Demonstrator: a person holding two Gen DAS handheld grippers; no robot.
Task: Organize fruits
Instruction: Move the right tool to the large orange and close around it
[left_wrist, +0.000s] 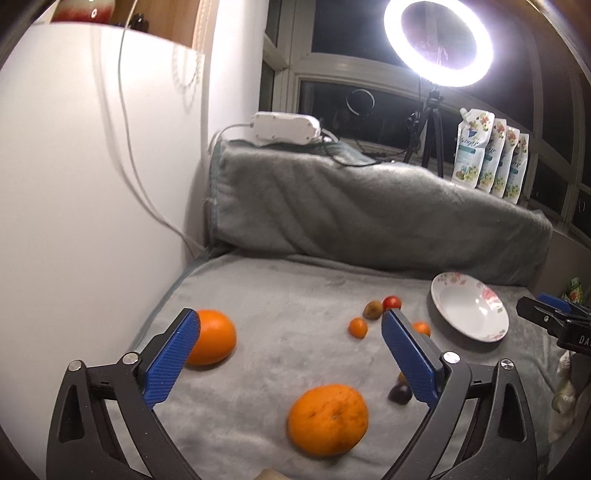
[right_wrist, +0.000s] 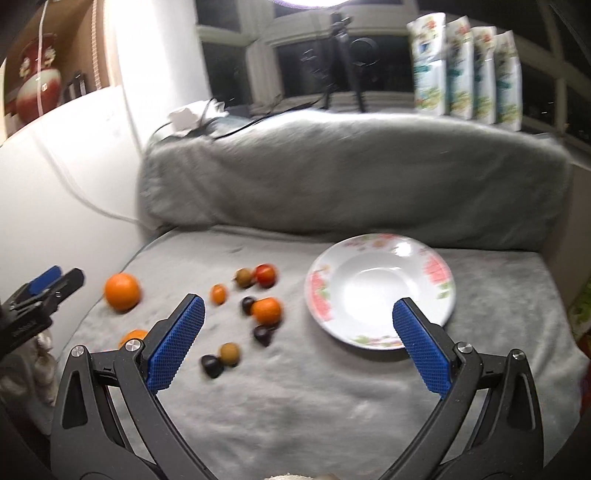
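Both grippers hang over a grey fleece blanket with their blue fingers spread wide and nothing between them: the left gripper frames the lower middle of its view, the right gripper the lower middle of its own. The fruit lies loose on the blanket, all of it outside the floral plate, which sits empty at centre right of the right view. Counted there: two large oranges, one at middle left and one half hidden behind the left finger; a mid-sized mandarin; one small kumquat-like orange fruit; one red cherry tomato; two brownish round fruits and; and three dark, plum-coloured ones. The view is blurred, so the small ones cannot be named more surely. The oranges look firm and fairly heavy, and would likely roll on the soft pile; a grip across the widest middle should hold them. The tomato and the dark fruits look light, smooth and easily bruised, so a gentle pinch across the centre seems wise. The plate looks like breakable ceramic, best left where it lies
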